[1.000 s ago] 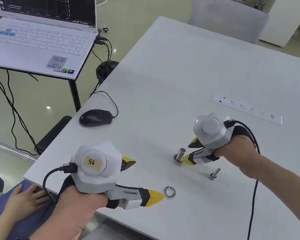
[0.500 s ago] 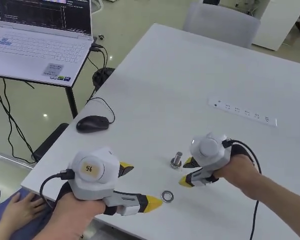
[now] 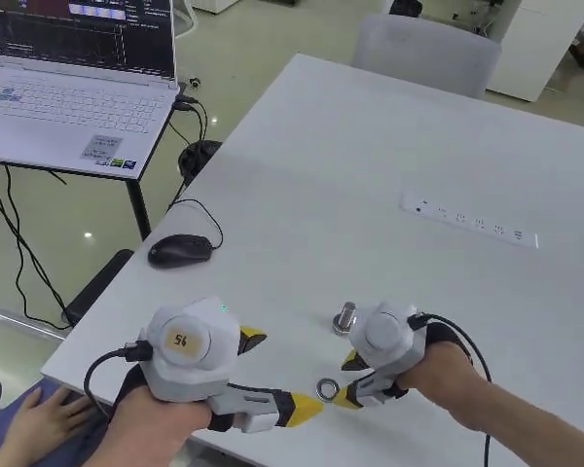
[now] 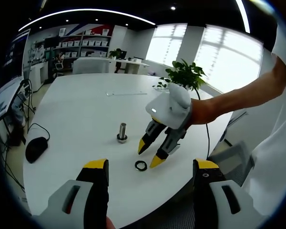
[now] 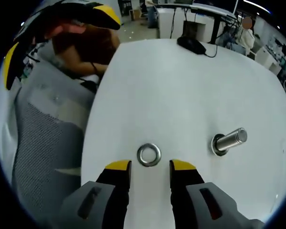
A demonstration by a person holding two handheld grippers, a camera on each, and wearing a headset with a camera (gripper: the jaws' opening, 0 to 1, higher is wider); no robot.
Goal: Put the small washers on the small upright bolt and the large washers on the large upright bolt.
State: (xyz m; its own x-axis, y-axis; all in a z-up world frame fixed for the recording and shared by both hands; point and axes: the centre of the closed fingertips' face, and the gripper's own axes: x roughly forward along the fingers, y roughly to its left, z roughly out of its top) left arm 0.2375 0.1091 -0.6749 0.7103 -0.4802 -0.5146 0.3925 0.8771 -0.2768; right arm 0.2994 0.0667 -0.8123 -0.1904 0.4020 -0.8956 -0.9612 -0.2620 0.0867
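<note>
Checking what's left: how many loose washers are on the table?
1. The washer lies flat on the table just ahead of the right gripper, near the upright bolt; others may be hidden.

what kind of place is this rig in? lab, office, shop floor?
Probably an open-plan office or lab: a white table with a mouse and power strip, a laptop beside it, shelves and a potted plant by big windows.

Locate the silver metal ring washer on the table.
In the head view the silver metal ring washer lies just ahead of the right gripper, near the upright steel bolt.
</note>
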